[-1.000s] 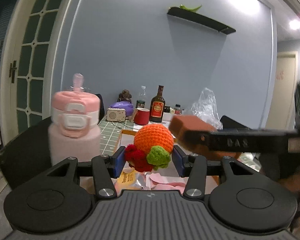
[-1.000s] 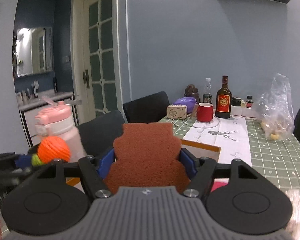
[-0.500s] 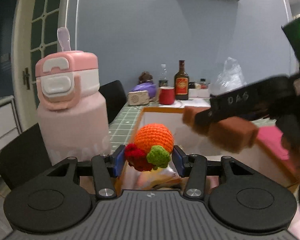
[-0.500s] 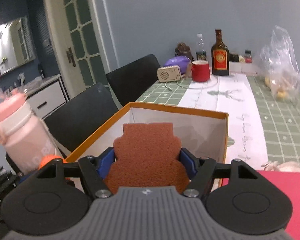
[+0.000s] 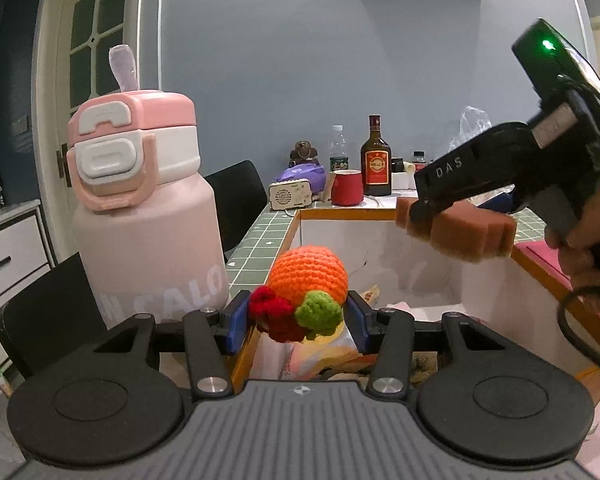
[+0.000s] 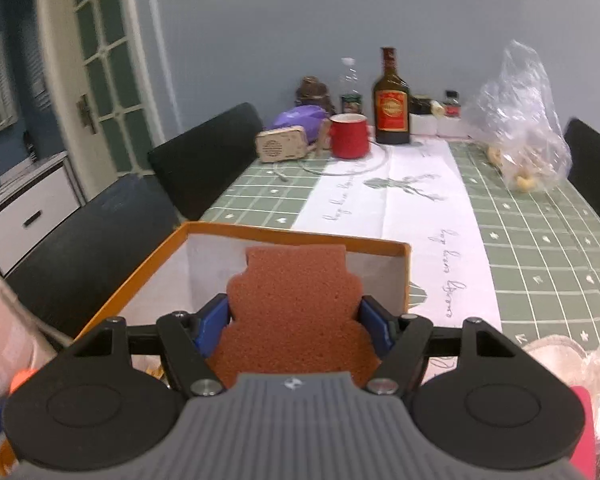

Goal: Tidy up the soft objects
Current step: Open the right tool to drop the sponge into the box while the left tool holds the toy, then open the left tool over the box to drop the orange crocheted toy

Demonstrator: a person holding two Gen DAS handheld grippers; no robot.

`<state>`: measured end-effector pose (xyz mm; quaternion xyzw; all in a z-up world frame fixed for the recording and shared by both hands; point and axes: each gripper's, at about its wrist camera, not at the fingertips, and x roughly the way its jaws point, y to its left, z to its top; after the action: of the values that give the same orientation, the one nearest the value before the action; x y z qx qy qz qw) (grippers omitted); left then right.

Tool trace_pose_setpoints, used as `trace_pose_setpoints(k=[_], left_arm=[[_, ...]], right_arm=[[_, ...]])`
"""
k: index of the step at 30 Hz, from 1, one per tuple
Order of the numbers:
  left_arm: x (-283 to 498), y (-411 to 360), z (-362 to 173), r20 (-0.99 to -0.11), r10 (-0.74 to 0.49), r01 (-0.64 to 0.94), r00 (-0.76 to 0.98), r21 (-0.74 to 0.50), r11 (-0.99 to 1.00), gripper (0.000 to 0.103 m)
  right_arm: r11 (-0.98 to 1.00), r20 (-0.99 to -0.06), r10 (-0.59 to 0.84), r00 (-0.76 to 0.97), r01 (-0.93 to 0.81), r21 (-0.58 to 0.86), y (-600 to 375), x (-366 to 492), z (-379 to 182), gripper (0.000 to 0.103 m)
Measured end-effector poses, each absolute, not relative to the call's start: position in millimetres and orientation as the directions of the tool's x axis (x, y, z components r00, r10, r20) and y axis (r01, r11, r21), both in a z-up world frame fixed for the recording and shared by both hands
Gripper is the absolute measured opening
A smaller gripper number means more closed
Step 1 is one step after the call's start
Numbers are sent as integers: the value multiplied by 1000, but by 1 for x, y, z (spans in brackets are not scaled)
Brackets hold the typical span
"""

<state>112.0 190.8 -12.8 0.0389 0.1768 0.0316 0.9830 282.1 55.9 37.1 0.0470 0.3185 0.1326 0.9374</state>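
Observation:
My left gripper is shut on a crocheted orange ball with red and green tufts, held over the near left corner of an open orange-rimmed box. A brown bear-shaped sponge sits between the pads of my right gripper, which is shut on it above the same box. From the left wrist view, the right gripper and the sponge hang over the box's right side, with a hand on the handle. Some soft items lie in the box bottom, partly hidden.
A big pink water bottle stands just left of the box. Further down the green checked table are a red mug, a dark bottle, a small radio and a plastic bag. Black chairs line the left side.
Both grippers have come down over the box with their loads still held. The right gripper swung in over the box's right side; the pink bottle now looms larger on the left.

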Motion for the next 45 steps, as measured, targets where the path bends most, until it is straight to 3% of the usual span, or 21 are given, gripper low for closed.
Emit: trace_pose_setpoints(k=[1, 5, 10, 17, 24, 32, 34, 35, 36, 42, 45], left_arm=[[112, 190, -13, -346, 81, -52, 935, 92, 994, 57], [121, 176, -11, -361, 132, -85, 923, 141, 986, 57], [131, 167, 4, -409, 158, -100, 899, 159, 982, 57], [155, 155, 33, -447, 140, -76, 883, 160, 984, 57], [189, 157, 27, -523, 21, -13, 852, 19, 1000, 57], [211, 145, 19, -552, 41, -35, 833, 21, 999, 58], [212, 146, 20, -534, 27, -27, 845, 7, 1000, 72], [213, 146, 21, -534, 18, -16, 845, 8, 1000, 88], [212, 145, 22, -533, 13, -9, 846, 10, 1000, 95], [189, 131, 32, -442, 55, 0, 896, 123, 992, 98], [181, 127, 36, -450, 54, 6, 891, 130, 991, 98]], right_arm=[[965, -588, 262, 765, -208, 160, 56, 285, 35, 71], [965, -640, 262, 722, -206, 162, 61, 293, 27, 92], [952, -602, 303, 739, -262, 159, 60, 277, 41, 99], [955, -540, 294, 789, -267, 130, 37, 261, 64, 100], [961, -547, 278, 790, -228, 158, 17, 265, 62, 100], [970, -549, 243, 800, -208, 126, 8, 266, 63, 100], [965, -549, 261, 794, -215, 147, 6, 264, 62, 100], [963, -548, 269, 792, -222, 153, 7, 264, 63, 100], [960, -543, 281, 791, -234, 156, 8, 263, 64, 100], [954, -522, 299, 799, -262, 146, 14, 255, 70, 100], [954, -504, 299, 810, -273, 127, 16, 249, 75, 100]])
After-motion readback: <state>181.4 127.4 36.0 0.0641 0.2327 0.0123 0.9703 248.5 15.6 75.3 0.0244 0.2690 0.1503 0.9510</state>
